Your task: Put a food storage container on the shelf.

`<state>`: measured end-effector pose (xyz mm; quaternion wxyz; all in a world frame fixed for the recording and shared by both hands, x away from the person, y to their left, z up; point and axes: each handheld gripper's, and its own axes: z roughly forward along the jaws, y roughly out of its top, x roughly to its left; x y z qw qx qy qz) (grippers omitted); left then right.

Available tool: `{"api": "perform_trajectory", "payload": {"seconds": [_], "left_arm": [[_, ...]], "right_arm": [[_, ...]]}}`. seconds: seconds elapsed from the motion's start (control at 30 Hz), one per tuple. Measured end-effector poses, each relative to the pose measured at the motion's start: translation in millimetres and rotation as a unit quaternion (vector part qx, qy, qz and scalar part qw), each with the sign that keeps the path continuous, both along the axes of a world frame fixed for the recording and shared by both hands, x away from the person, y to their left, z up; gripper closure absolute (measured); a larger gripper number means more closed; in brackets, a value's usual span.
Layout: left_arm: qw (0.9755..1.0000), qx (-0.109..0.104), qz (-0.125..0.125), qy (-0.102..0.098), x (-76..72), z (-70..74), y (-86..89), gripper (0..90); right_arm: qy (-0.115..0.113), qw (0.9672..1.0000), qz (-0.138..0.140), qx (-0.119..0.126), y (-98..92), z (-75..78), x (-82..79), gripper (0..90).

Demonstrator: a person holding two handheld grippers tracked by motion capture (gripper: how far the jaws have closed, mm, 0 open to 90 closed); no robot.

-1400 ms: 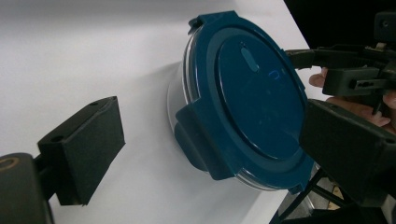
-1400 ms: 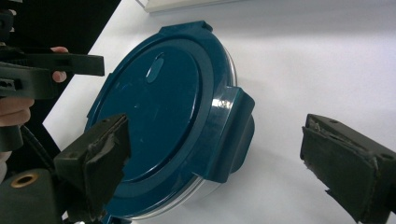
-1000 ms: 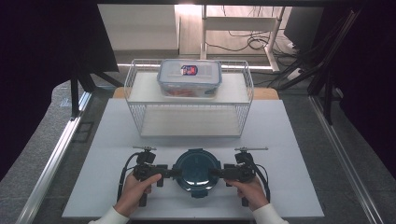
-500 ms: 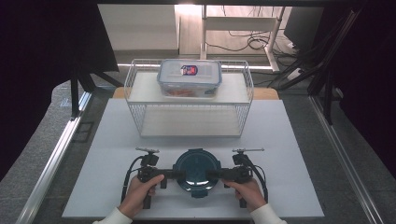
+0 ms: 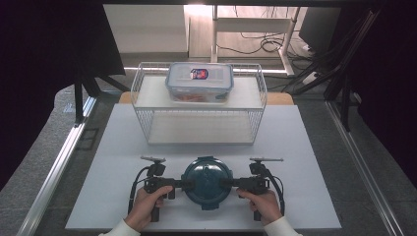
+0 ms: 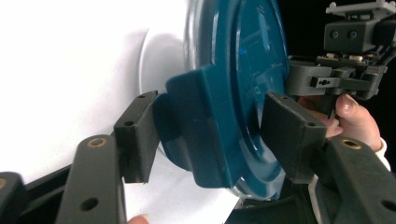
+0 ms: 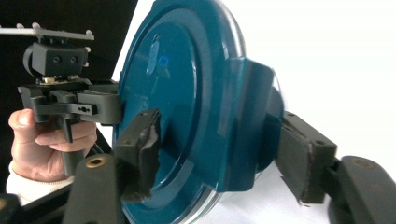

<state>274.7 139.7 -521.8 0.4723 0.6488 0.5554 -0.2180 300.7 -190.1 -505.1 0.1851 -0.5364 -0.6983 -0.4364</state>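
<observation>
A round dark-teal lidded container [image 5: 207,179] sits on the white board near the front edge. My left gripper [image 5: 183,184] is at its left side and my right gripper [image 5: 231,183] at its right, both lying level and pointing inward. In the left gripper view the left gripper [image 6: 210,130] has its jaws on either side of a teal side latch [image 6: 187,121], pads touching it and the lid. In the right gripper view the right gripper [image 7: 219,149] clamps the opposite latch [image 7: 252,121] the same way. Both pairs of jaws have just been closing, each with a latch between them.
A white wire basket [image 5: 147,123] stands behind the container on the board. On its upper shelf rests a clear food box with a blue-rimmed lid [image 5: 199,81]. Metal rails [image 5: 59,162] run along both sides of the table, and dark stands rise at the back corners.
Both grippers' jaws have narrowed onto the container's side latches. Hands and container have kept their place.
</observation>
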Motion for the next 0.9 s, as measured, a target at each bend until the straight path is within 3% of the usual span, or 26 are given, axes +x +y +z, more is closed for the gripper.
{"api": "perform_trajectory", "payload": {"seconds": [0.33, 0.9], "left_arm": [[0.9997, 0.015, 0.0, -0.021, -3.8, 9.9, 0.2, 41.7], [0.9984, 0.012, -0.002, -0.056, -6.2, 26.0, 4.8, 41.8]], "right_arm": [[-0.034, 0.9993, -0.009, -0.01, 1.7, 13.2, -9.0, 42.4], [-0.073, 0.9973, -0.001, -0.011, 4.6, 33.1, -12.7, 43.2]]}}
